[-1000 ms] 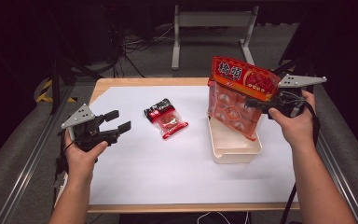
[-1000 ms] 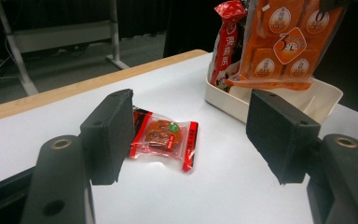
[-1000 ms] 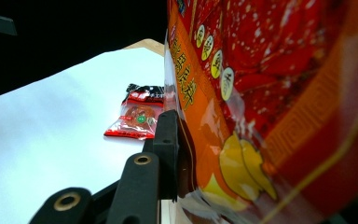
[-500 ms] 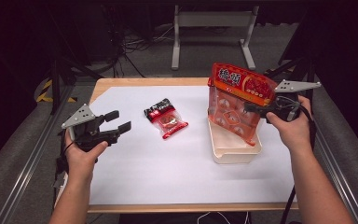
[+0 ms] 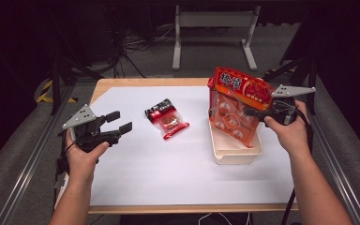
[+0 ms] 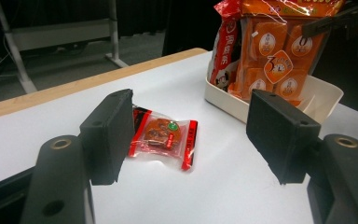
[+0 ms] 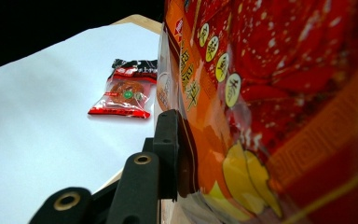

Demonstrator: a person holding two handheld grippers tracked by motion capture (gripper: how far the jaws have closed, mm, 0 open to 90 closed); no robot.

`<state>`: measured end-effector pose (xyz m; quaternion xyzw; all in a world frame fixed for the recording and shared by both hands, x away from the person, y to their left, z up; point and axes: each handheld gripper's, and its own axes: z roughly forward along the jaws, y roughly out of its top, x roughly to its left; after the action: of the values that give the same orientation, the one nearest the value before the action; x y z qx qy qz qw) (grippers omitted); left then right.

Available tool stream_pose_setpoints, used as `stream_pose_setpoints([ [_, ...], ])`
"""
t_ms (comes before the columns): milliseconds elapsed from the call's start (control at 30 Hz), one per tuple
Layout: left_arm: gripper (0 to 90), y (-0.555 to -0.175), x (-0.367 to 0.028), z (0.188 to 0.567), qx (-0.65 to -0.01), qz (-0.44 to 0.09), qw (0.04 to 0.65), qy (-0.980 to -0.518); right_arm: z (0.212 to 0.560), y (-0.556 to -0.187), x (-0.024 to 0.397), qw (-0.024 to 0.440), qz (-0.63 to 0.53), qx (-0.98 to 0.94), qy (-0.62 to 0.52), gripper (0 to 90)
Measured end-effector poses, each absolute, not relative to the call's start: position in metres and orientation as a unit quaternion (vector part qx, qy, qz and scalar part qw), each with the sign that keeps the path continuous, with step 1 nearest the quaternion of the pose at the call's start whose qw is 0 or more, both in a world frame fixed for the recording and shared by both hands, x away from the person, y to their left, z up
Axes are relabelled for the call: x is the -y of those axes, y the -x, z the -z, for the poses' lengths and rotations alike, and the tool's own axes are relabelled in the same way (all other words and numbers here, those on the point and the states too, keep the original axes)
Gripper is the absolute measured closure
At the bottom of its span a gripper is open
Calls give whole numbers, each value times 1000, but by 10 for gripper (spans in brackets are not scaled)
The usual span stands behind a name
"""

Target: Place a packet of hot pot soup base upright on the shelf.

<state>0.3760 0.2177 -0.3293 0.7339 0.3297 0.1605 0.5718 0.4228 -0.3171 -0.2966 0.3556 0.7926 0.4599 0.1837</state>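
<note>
In the tray [image 5: 234,154], orange-red snack bag [image 5: 236,105] stands upright.

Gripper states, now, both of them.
Left gripper: open, holding nothing, aimed at the small packet.
Right gripper: shut on the big bag, whose bottom sits in the tray.

Left tongs [image 5: 117,122] gape wide; right tongs [image 5: 249,111] clamped tight

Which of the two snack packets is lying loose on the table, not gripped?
The small red-and-black snack packet, flat on the white table ahead of the open left gripper. The large orange bag is clamped by the right gripper over the cream tray.
</note>
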Motion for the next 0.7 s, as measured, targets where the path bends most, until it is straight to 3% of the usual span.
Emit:
stream_pose_setpoints([
  [700, 323, -376, -217, 329, -332, -161, 570, -734, 329, -427, 314, 162, -454, -795, -367, 707],
])
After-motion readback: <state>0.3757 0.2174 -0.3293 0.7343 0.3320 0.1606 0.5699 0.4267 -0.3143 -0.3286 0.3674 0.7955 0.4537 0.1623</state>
